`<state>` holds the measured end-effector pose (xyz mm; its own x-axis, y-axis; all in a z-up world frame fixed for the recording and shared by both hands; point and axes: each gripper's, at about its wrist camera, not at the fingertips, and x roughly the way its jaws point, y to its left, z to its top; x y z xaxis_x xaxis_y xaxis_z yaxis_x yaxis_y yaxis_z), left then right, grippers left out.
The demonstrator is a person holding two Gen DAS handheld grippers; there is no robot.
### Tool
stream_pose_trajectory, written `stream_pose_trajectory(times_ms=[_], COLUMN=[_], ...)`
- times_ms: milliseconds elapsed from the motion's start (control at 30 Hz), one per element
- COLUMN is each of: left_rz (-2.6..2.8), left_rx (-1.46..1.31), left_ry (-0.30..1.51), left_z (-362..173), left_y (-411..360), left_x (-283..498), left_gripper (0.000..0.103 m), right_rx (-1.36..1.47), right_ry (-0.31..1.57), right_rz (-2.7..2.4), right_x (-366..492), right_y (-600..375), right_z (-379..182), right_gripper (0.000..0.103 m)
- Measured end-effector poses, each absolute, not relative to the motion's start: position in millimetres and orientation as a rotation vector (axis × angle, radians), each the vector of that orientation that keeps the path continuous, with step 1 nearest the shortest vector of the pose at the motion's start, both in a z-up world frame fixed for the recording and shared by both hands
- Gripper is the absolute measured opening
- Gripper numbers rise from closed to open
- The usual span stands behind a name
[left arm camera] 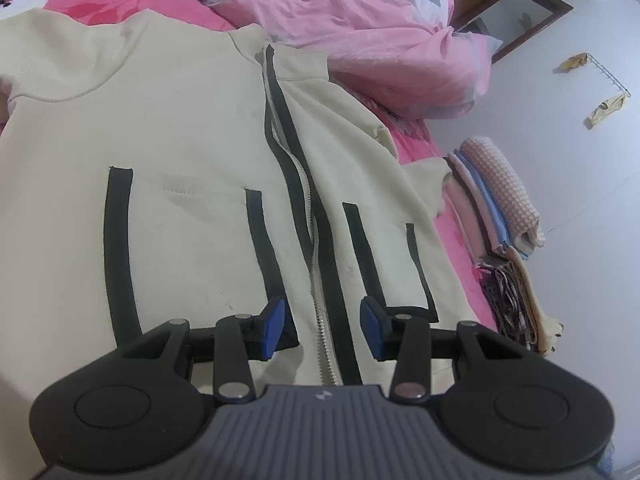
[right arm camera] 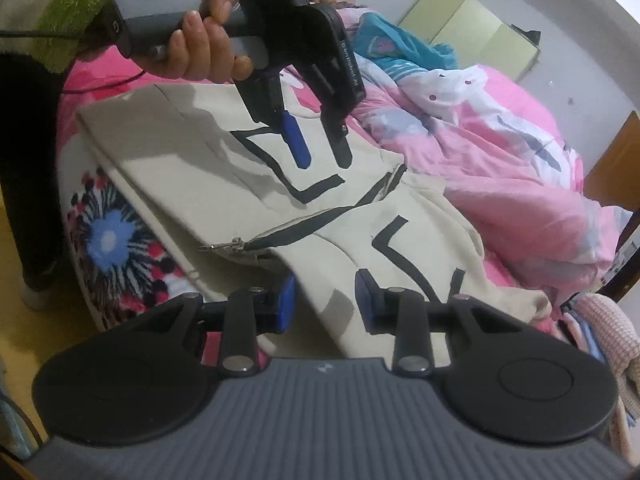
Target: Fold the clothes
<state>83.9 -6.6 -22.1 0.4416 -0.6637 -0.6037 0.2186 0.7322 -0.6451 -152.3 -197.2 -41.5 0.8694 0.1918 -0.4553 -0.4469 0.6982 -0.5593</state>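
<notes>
Across the middle of both views a cream zip jacket (left arm camera: 192, 152) lies flat on a pink flowered bedsheet (right arm camera: 120, 240), soft knit with black tape stripes and a metal zipper (left arm camera: 316, 280) down its front. Left gripper (left arm camera: 323, 328) hangs just over the zipper, blue pads parted moderately, nothing between them. Right gripper (right arm camera: 325, 300) stands above the jacket's lower edge, jaws likewise partly apart and empty. Rumpled pink quilt (left arm camera: 360, 20) fills the upper frame; folded cloths (left arm camera: 500, 200) stack at the right.
</notes>
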Motion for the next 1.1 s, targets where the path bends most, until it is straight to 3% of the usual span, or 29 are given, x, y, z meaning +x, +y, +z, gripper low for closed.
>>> stream_pose_trajectory(times_ms=[633, 733, 800, 967, 1100], left_rz=[-0.568, -0.567, -0.567, -0.56, -0.55], left_rx=[-0.53, -0.537, -0.549, -0.59, -0.602], left_ry=[0.956, 0.95, 0.942, 0.895, 0.897], left_z=[-17.2, -15.1, -12.9, -3.5, -3.2], left_y=[-7.3, -7.1, -7.0, 2.2, 9.6], left_x=[91.4, 95.3, 99.1, 102.5, 102.2], left_gripper=[0.044, 0.044, 0.044, 0.044, 0.045], right_rx=[-0.773, -0.569, -0.391, 0.447, 1.178], right_ry=[0.372, 0.34, 0.32, 0.196, 0.212], right_rz=[0.45, 0.49, 0.502, 0.348, 0.311], right_x=[-146.4, -139.4, -132.4, -110.6, -98.6], right_y=[-176.9, -192.2, -209.7, -335.0, -417.0], right_z=[-52.8, -39.9, -29.0, -1.9, -51.4], right_gripper=[0.03, 0.022, 0.005, 0.002, 0.001])
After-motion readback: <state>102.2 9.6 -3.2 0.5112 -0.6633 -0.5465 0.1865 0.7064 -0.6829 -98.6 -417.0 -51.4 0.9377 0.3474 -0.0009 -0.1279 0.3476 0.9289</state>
